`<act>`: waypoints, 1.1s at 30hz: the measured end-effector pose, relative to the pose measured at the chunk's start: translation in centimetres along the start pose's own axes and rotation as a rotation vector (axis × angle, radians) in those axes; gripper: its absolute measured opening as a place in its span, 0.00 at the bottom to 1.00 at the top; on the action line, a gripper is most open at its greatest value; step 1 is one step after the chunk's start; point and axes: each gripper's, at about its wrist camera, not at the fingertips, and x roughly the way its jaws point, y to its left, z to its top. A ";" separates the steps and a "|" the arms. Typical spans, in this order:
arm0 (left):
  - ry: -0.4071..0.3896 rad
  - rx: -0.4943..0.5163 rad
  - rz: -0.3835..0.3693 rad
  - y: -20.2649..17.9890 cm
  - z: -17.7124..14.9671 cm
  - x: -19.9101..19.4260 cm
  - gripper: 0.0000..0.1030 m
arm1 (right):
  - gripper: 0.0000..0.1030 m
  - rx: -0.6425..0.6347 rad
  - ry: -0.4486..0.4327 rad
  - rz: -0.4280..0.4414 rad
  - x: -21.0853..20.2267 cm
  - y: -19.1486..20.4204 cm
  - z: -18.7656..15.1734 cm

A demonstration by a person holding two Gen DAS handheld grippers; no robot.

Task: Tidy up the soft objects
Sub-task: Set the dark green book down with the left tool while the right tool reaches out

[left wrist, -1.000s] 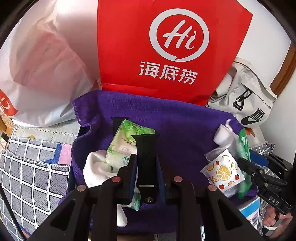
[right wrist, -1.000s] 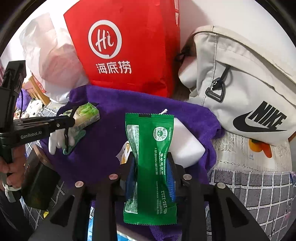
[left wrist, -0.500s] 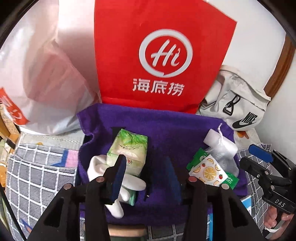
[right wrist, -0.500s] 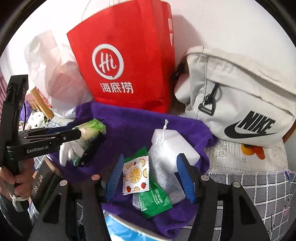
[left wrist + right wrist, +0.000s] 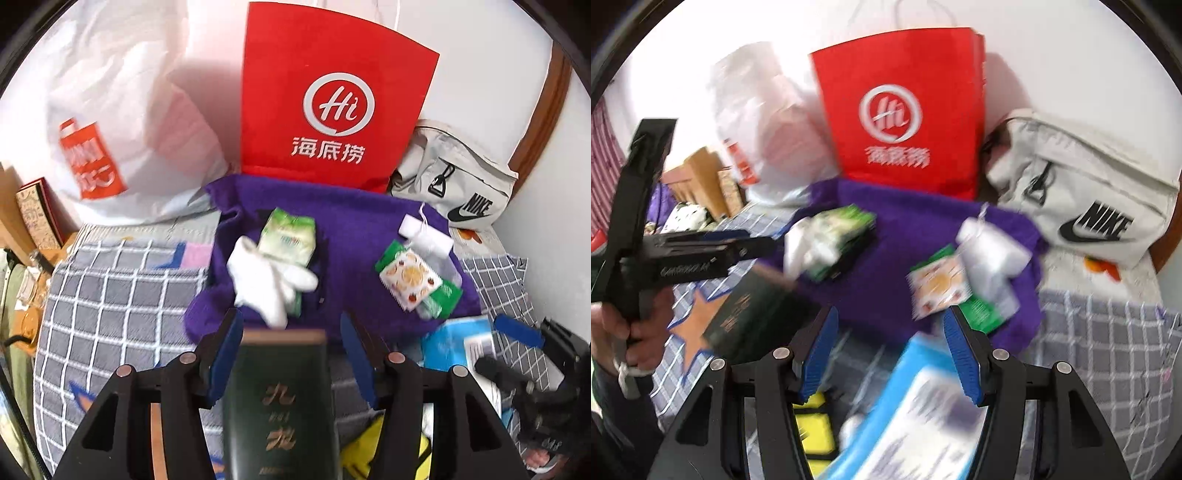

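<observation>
On the purple towel (image 5: pixel 354 229), toward its left edge: white glove (image 5: pixel 266 280) and green tissue pack (image 5: pixel 290 236), touching. Toward right edge: fruit-print sachet (image 5: pixel 410 277), white pouch (image 5: pixel 428 236). Left gripper (image 5: pixel 291 354) opening, unladen; right gripper (image 5: pixel 890 354) apart, unladen.

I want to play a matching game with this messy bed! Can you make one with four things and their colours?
Things:
1. fluffy towel
2. tall paper shopping bag
3. soft cloth glove
4. fabric sling bag with a Nike logo

Colours:
A. red
B. beige
C. purple
D. white

Pairs: 1-C, 2-A, 3-D, 4-B
</observation>
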 end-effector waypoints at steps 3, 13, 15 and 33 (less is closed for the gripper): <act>0.001 0.010 -0.004 0.5 -1.1 -0.8 0.52 | 0.57 -0.031 0.022 0.001 -0.4 2.3 -1.9; -0.015 0.016 -0.014 2.2 -4.5 -3.0 0.52 | 0.33 -0.230 0.116 -0.136 0.9 6.1 -5.5; -0.019 0.007 -0.018 2.6 -5.0 -3.1 0.52 | 0.31 -0.303 0.156 -0.171 2.1 6.4 -5.8; -0.035 -0.030 -0.041 3.5 -6.7 -3.9 0.52 | 0.08 -0.566 0.333 -0.273 6.7 7.4 -7.5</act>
